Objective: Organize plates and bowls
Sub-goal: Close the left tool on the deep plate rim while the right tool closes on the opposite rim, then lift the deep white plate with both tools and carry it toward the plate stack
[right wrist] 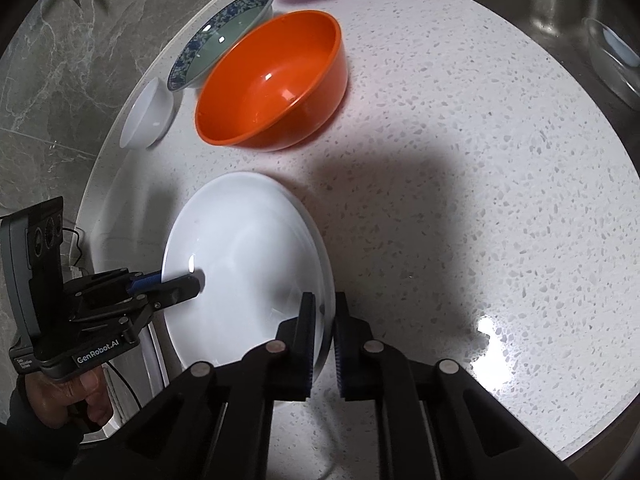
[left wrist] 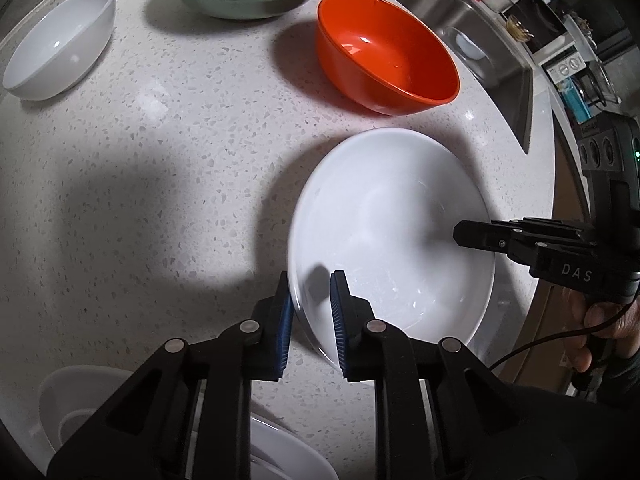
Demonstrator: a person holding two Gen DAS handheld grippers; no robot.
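White deep plate [left wrist: 392, 236] sits just in front of the orange bowl [left wrist: 384, 52] on the worktop [left wrist: 160, 152]; my left fingers [left wrist: 310, 312] and right fingers [right wrist: 322, 340] clench opposite rims, likely for a level two-handed lift.

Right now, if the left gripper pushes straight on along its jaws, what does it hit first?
The large white plate: the left gripper straddles its near rim, one jaw inside. Pushing on probably drives that jaw into the plate's inner surface, though depth is unclear.
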